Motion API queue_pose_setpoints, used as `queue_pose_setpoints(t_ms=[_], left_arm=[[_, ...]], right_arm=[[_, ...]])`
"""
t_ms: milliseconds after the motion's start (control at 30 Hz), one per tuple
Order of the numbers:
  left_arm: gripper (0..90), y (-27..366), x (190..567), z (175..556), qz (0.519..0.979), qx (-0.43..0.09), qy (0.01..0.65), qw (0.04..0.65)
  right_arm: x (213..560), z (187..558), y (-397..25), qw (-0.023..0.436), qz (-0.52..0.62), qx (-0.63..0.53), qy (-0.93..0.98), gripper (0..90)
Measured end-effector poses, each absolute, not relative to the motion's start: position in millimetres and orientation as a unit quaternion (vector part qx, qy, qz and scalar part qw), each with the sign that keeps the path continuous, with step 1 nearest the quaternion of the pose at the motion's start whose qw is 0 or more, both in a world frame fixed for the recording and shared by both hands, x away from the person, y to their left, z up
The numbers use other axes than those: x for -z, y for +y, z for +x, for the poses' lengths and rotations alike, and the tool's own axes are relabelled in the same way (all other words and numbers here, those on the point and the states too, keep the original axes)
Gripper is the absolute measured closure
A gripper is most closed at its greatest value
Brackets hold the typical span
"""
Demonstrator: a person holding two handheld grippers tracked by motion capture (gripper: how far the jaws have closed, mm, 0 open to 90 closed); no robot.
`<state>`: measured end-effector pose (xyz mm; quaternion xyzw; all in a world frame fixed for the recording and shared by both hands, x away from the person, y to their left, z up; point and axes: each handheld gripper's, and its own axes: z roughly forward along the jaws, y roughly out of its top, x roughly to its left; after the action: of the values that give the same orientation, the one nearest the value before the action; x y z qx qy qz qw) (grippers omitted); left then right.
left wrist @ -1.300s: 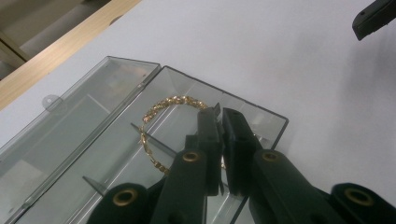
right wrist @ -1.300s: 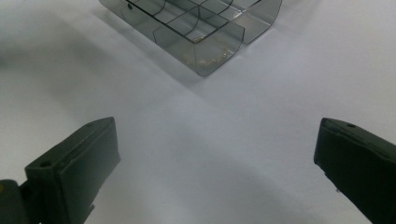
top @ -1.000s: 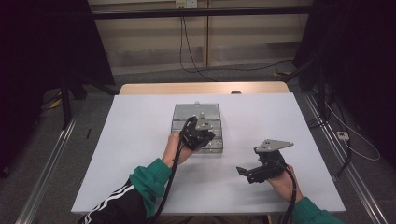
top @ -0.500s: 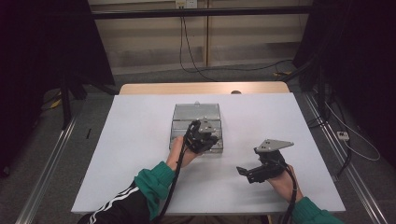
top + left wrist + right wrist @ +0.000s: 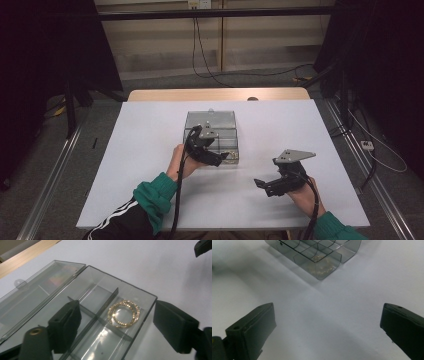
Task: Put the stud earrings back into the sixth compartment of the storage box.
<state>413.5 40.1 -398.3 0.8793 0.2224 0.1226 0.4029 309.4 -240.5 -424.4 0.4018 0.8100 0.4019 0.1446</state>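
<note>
The gold hoops (image 5: 123, 313) lie in an end compartment of the clear box (image 5: 227, 135), touching each other and resting flat on its floor; in the right gripper view they glint through the box's near wall (image 5: 322, 258). The box sits near the middle of the white tabletop (image 5: 140, 145), its lid (image 5: 37, 287) folded back flat on the far side, dark dividers splitting the tray into cells. The left gripper (image 5: 220, 157) hovers over the box's near edge with its jaws wide open and holding nothing; in the left gripper view one jaw stands over the tray beside the hoops' compartment and the other hangs outside the box wall above bare tabletop, so the hoops lie between them, untouched. The left hand (image 5: 182, 160) reaches in from below, forearm in a green cuff (image 5: 152, 197), the gripper angled forward and to the right, its cable trailing back along the arm. Well apart to the right, the right gripper (image 5: 262, 185) is low over bare tabletop, its jaws also spread wide and empty, pointing left toward the box. The right hand (image 5: 302, 192) grips it from behind. Nothing lies between the right gripper and the box.
</note>
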Motion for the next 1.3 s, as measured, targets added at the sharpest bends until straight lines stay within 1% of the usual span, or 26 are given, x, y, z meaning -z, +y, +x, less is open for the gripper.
queue_pose_setpoints(t_ms=[133,200,300,533,867,1300], left_arm=[[11.9,50.9,397.0,416.0,0.877,-0.126,0.231,0.402],[5.3,55.0,396.9,418.8,0.873,-0.133,0.247,0.399],[0.2,63.5,397.8,422.5,0.875,-0.132,0.256,0.388],[0.1,81.4,400.5,425.7,0.870,-0.137,0.274,0.388],[0.0,94.2,401.0,426.2,0.866,-0.144,0.284,0.385],[0.0,95.6,405.8,432.1,0.867,-0.142,0.290,0.379]], right_arm=[[424.8,309.4,-240.9,0.145,0.402,-0.401,0.810,0.0],[425.0,309.6,-241.1,0.144,0.402,-0.402,0.810,0.0],[425.7,310.0,-240.7,0.143,0.402,-0.399,0.812,0.0],[425.4,310.0,-240.9,0.143,0.402,-0.399,0.812,0.0],[425.4,309.9,-240.1,0.144,0.399,-0.401,0.812,0.0],[425.9,311.0,-239.3,0.143,0.400,-0.397,0.813,0.0]])
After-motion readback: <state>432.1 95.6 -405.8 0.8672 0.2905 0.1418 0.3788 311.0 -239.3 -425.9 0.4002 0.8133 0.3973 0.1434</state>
